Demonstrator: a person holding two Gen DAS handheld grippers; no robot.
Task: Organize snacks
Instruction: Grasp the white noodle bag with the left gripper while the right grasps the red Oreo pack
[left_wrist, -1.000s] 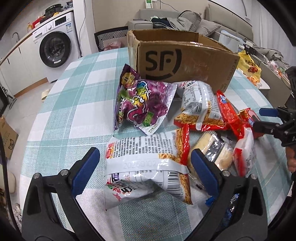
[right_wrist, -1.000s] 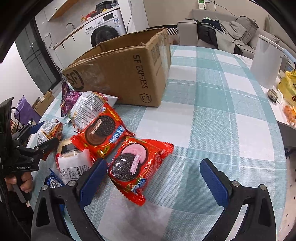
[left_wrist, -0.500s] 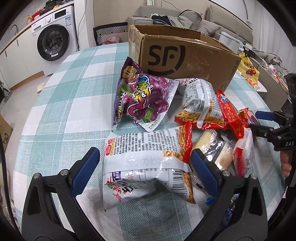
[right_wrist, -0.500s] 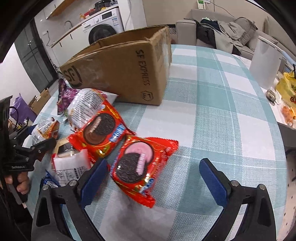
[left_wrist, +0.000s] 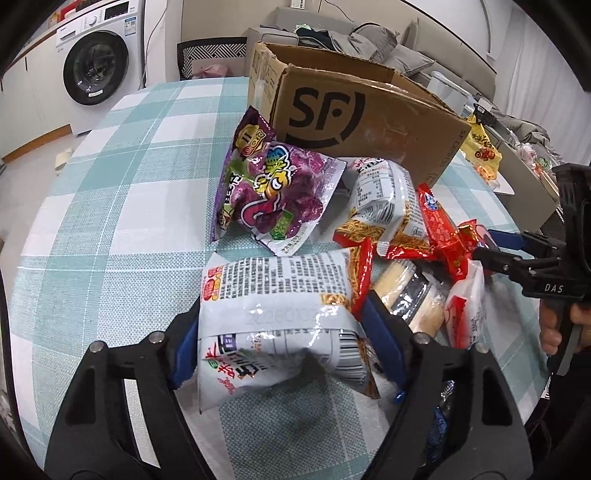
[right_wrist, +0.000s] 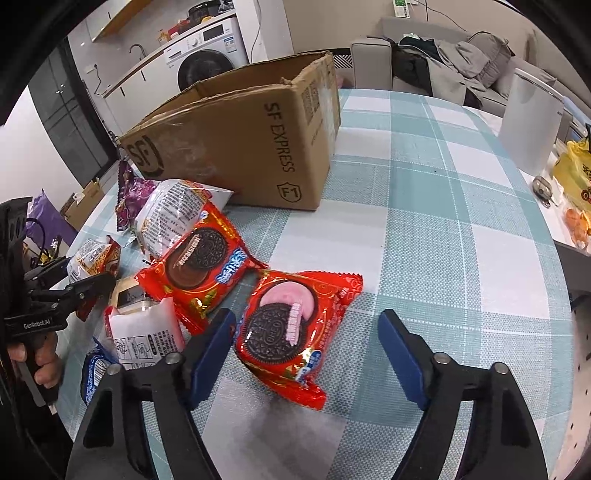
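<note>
My left gripper (left_wrist: 282, 345) is closing, and its blue pads press both sides of a white noodle snack bag (left_wrist: 273, 306) lying on the checked tablecloth. Beyond it lie a purple snack bag (left_wrist: 273, 192), another white bag (left_wrist: 384, 199) and red packs. An open cardboard box (left_wrist: 369, 122) stands behind them. My right gripper (right_wrist: 306, 354) is closing too. It straddles a red cookie pack with a pink filling picture (right_wrist: 291, 325); the left pad is near the pack's edge and a gap shows at the right pad. A second red cookie pack (right_wrist: 199, 262) lies to its left.
A white canister (right_wrist: 532, 125) and a yellow bag (right_wrist: 576, 173) stand at the table's right edge. A washing machine (left_wrist: 96, 70) and a sofa (right_wrist: 443, 66) lie beyond the table. Bare tablecloth (right_wrist: 443, 221) stretches right of the box.
Both grippers' jaws have come inward. The left pads now touch the white noodle bag's sides. The right pads have narrowed around the pink cookie pack.
</note>
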